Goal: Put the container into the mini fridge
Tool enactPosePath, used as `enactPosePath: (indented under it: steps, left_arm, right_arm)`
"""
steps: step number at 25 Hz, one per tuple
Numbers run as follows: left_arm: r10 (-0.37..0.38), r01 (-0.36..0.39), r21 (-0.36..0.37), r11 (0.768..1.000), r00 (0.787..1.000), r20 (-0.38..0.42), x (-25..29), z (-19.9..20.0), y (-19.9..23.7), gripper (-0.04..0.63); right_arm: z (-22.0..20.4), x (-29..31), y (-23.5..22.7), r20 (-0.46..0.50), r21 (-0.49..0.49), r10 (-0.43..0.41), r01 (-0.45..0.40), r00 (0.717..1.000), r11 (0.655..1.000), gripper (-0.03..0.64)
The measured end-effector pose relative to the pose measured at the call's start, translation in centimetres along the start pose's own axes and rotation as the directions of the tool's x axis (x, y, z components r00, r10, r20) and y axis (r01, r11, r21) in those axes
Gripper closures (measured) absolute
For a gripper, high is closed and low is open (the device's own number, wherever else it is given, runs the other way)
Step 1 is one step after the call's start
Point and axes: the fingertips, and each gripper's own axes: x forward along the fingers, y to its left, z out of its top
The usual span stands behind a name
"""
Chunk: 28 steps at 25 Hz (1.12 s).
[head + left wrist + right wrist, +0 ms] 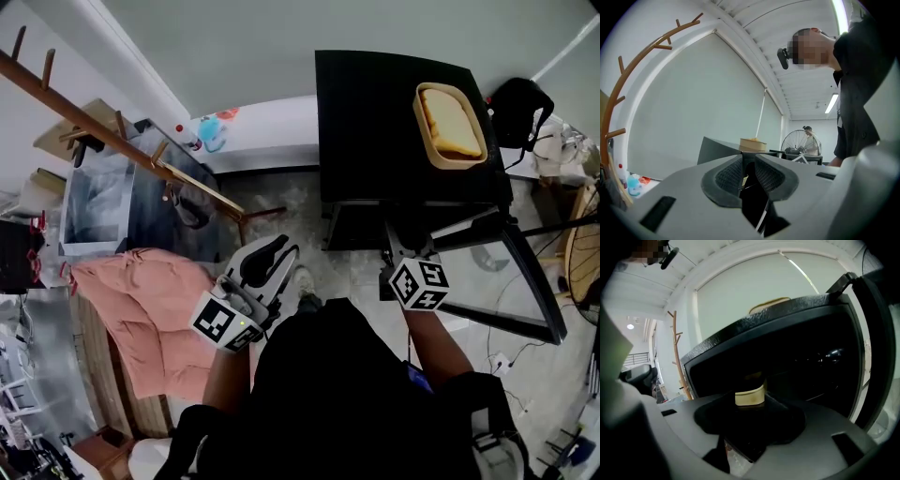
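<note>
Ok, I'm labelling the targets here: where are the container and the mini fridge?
container (450, 124), head view, middle of its top.
mini fridge (367, 122), head view, bare black top panel.

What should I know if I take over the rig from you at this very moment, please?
Left gripper: away from the fridge, fingers nearly together, nothing between them.
Right gripper: at the fridge opening; a small beige thing shows between its fingers, and I can't tell if it is gripped.
Container: on top of the mini fridge, no gripper on it.
Done: the door stands open.
Left: lift the container, set it inside, shut the door.
</note>
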Motion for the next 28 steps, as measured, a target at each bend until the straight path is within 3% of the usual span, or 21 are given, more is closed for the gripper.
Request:
enactPosePath:
  steps: [8, 14, 19, 22, 25, 28]
  left_arm:
    - [0.035, -0.036, 0.021, 0.999, 0.997, 0.063, 1.3, 2.3, 0.2, 0.502]
    - [-0.034, 0.031, 0.041, 0.999, 0.998, 0.057, 3.2, 3.2, -2.0, 0.499]
    - [-0.093, 0.091, 0.049, 0.995, 0.995, 0.044, 4.9, 3.5, -4.5, 0.415]
    - [-0.127, 0.125, 0.062, 0.990, 0.991, 0.041, 5.9, 3.6, -6.4, 0.407]
    - [-0.157, 0.154, 0.115, 0.981, 0.988, 0.010, 7.5, 3.6, -8.4, 0.407]
    - [-0.154, 0.165, 0.164, 0.973, 0.985, -0.079, 9.8, 2.8, -9.8, 0.407]
  right_arm:
    - [4.0, -4.5, 0.2, 0.104, -0.023, 0.024, -0.021, 0.994, 1.000, 0.420]
    - [7.3, -8.1, -0.1, 0.187, -0.018, 0.025, -0.021, 0.982, 1.000, 0.420]
    - [9.1, -10.9, -0.6, 0.226, -0.007, 0.020, -0.019, 0.974, 1.000, 0.420]
    - [9.7, -13.0, -0.6, 0.246, 0.000, 0.037, -0.039, 0.969, 0.999, 0.420]
    - [10.2, -15.0, -0.9, 0.262, 0.005, 0.040, -0.043, 0.964, 0.999, 0.420]
    - [10.3, -16.7, -1.2, 0.261, 0.005, 0.041, -0.044, 0.964, 0.999, 0.420]
